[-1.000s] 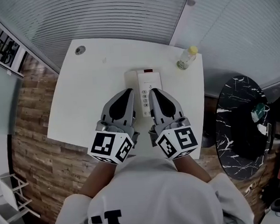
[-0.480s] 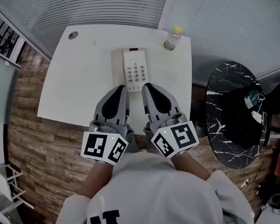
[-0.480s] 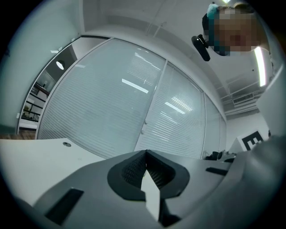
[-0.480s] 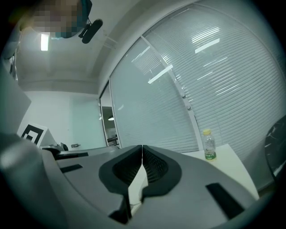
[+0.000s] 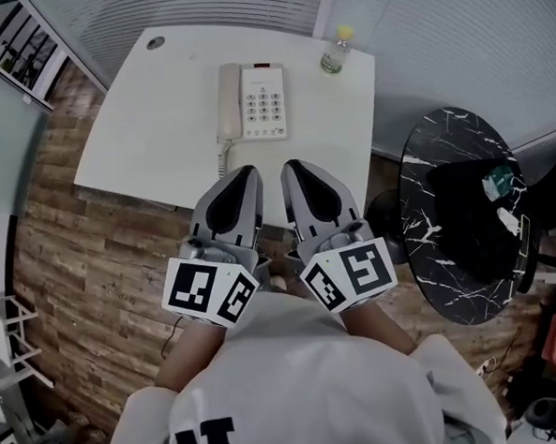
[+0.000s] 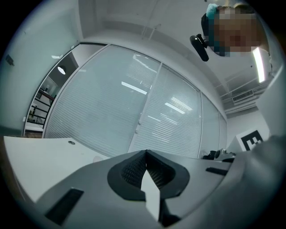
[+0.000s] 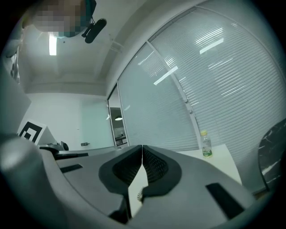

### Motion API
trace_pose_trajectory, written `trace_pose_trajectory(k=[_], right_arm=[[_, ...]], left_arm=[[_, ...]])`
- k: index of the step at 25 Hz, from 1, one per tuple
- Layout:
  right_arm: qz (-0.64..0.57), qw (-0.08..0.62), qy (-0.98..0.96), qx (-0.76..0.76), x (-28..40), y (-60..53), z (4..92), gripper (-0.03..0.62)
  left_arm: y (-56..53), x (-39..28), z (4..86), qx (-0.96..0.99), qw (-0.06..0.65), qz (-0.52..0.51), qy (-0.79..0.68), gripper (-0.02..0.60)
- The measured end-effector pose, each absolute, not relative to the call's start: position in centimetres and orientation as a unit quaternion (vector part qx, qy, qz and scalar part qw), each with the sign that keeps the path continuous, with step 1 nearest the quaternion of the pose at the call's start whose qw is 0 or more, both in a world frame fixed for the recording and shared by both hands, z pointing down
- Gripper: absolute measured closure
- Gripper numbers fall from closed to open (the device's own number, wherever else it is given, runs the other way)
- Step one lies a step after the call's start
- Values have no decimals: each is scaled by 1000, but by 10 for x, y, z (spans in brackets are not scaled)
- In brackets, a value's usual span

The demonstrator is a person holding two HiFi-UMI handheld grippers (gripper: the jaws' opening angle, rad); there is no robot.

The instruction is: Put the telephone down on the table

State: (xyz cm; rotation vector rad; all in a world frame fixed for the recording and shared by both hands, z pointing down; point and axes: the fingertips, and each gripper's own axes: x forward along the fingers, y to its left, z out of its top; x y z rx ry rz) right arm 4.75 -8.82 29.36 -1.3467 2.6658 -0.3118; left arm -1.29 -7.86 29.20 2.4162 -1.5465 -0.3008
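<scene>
A white desk telephone [image 5: 255,100] lies on the white table [image 5: 140,121], its handset resting in the cradle on its left side and a cord trailing toward the near edge. My left gripper [image 5: 247,174] and right gripper [image 5: 292,169] are side by side over the table's near edge, apart from the phone and nearer to me. Both are shut with nothing between the jaws. In the left gripper view the jaw tips [image 6: 145,152] meet; in the right gripper view the tips [image 7: 142,146] meet too.
A small clear bottle with a yellow cap [image 5: 335,51] stands at the table's far right corner, also seen as a bottle [image 7: 205,144]. A round black marble side table [image 5: 461,215] stands to the right. Blinds cover glass walls behind the table. Wood floor lies on the left.
Both grippers have drawn back from the telephone toward me. A second ago they were over its front end; now the whole phone shows on the table, well ahead of them.
</scene>
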Motion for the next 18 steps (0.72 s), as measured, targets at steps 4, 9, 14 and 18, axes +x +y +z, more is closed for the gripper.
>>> trace_pose_trajectory(k=[4, 9, 14, 18], right_arm=[[-97, 70, 888, -443, 51, -71, 289, 566], [-103, 70, 891, -436, 52, -56, 291, 566], [-110, 63, 893, -431, 50, -42, 299, 566], [-106, 64, 892, -435, 51, -32, 297, 566]], left_arm=[[-61, -3, 288, 837, 121, -101, -525, 577], [-47, 1, 288, 836, 125, -105, -524, 577], [-33, -1, 297, 831, 134, -106, -529, 577], [-23, -2, 293, 832, 130, -113, -527, 577]])
